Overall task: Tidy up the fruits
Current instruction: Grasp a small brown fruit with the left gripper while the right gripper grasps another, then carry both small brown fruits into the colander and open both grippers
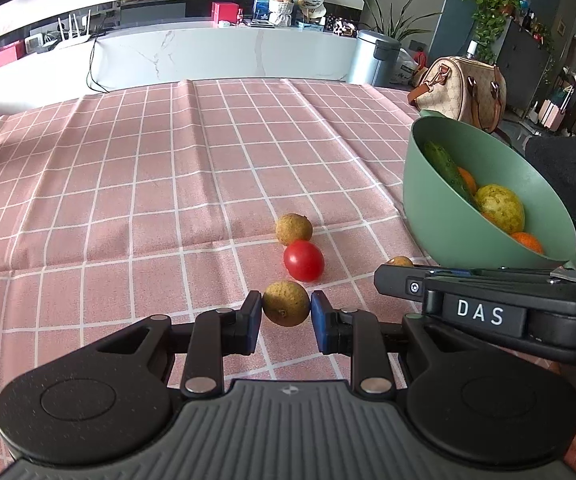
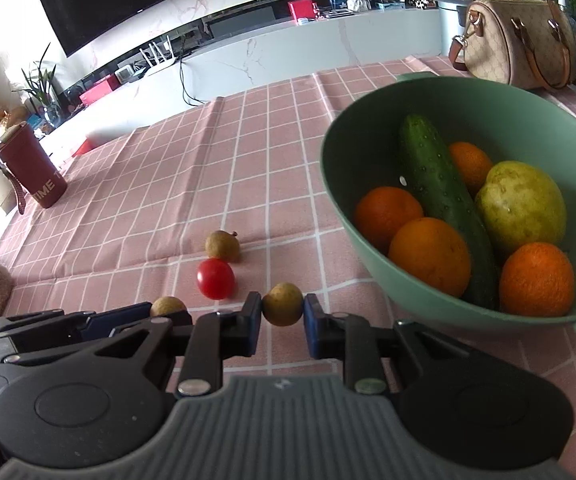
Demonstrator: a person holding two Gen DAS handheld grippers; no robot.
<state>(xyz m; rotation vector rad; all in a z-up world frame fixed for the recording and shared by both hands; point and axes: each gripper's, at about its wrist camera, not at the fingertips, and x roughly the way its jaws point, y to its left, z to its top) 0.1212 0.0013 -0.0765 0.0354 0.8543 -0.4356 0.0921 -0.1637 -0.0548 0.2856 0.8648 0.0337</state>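
While both grippers are being held low over the pink checked cloth [image 1: 135,168] on the bench, each is being kept closed on one small brown-yellow fruit. The left gripper [image 1: 286,306] is pinching the left-held fruit [image 1: 286,303] between its blue pads, at the near middle of the bench. The right gripper [image 2: 283,307] is pinching the right-held fruit [image 2: 283,304] likewise, just to the left of the green bowl [image 2: 340,200].

Both fruits are being gripped across their width, pads on opposite sides; this is judged to keep a round, smooth thing from rolling out. Whether either fruit is resting on the cloth or being lifted clear cannot be told.

Orientation: the fruits are near-round, so no long axis is being read. On the left-held fruit a dark stem scar is facing the camera, low and near. No such mark is being seen on the right-held fruit.

A red cherry tomato [image 1: 304,261] and a third brown fruit [image 1: 294,229] are lying loose and touching, just beyond the grippers. The bowl is standing at the right, already holding a cucumber [image 2: 444,196], oranges [image 2: 430,256] and a yellow-green pear-like fruit [image 2: 522,206]; it is judged to be the destination.
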